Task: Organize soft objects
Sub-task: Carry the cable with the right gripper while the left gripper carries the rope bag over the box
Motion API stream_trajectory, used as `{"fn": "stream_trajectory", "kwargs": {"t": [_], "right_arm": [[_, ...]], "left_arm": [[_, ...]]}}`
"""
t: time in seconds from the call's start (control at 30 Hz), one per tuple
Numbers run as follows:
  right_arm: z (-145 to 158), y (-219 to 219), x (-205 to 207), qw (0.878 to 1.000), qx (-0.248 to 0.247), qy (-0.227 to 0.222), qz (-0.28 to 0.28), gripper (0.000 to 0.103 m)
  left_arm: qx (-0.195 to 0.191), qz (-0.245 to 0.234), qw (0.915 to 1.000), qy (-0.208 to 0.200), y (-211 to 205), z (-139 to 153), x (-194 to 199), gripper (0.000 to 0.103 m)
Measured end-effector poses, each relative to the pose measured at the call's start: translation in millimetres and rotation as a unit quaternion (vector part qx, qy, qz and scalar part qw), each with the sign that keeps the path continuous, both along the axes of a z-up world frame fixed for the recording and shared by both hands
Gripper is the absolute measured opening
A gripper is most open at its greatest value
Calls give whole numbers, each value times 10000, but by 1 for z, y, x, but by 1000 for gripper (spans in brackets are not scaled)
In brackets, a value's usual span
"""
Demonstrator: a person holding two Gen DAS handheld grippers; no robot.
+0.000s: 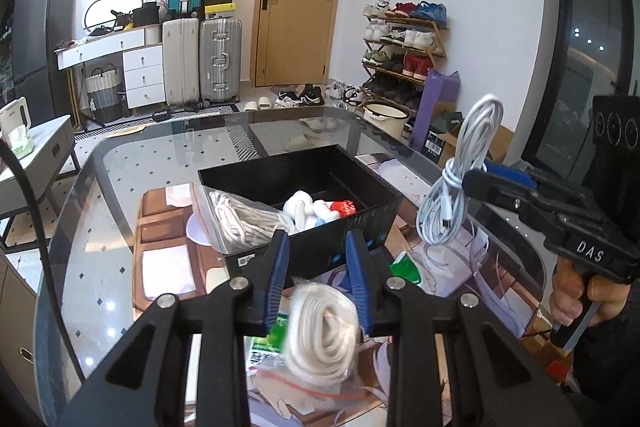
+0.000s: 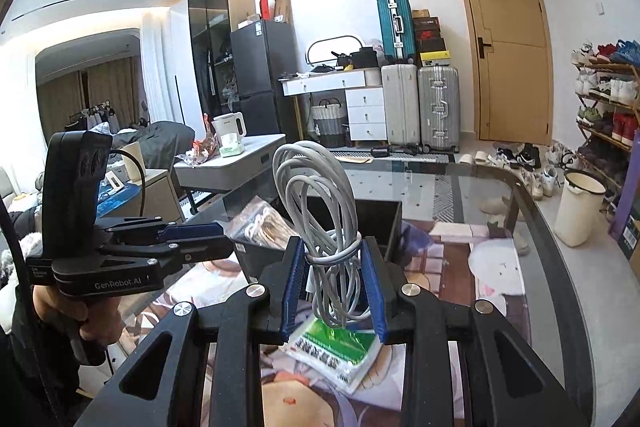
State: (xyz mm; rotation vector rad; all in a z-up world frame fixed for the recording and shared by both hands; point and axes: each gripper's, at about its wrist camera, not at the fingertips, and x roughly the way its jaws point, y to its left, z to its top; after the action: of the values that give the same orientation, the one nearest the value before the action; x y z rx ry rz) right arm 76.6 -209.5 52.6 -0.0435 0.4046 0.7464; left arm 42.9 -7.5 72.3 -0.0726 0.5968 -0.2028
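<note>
1. Above the glass table (image 1: 120, 187), the right gripper (image 2: 334, 283) is clamped on a coiled white cable (image 2: 320, 211), pinched at its wrapped waist so the loops stay bundled; it hangs off the table, just right of the black box (image 1: 360, 195).
2. Nearer the camera, the left gripper (image 1: 318, 283) has a bagged coil of white rope (image 1: 324, 331) between its blue pads. Whether the pads press on the bag I cannot tell.
3. Inside the box lie another bagged rope (image 1: 240, 219), white soft pieces (image 1: 300, 207) and something red (image 1: 344, 207), so it looks like the collecting bin.
4. Both loads sit close to the box's near wall, probably ready to go over the rim.
5. A green packet (image 2: 340, 347) remains on the table below the cable.
</note>
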Motion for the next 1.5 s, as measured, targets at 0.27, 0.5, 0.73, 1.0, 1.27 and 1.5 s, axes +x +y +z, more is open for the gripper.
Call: {"fn": "stream_trajectory", "kwargs": {"t": [0.27,0.5,0.73,1.0,1.27,1.5], "right_arm": [[-4,3,1,10000,-3,55,59,29],[-2,3,0,9999,1,76,80,29],[-1,4,1,9999,-15,91,87,29],[1,4,4,9999,70,30,95,29],[8,8,10,9997,180,-44,154,29],[17,16,23,9992,305,-99,230,29]], "left_arm": [[111,-134,9982,571,-4,-31,2,66],[522,-323,9927,1039,-26,-66,13,79],[774,-437,9897,1126,-37,-75,17,35],[407,-464,9954,737,-25,-45,3,33],[31,-230,9996,179,-5,-3,-1,33],[-92,197,9997,-63,10,15,18,33]]}}
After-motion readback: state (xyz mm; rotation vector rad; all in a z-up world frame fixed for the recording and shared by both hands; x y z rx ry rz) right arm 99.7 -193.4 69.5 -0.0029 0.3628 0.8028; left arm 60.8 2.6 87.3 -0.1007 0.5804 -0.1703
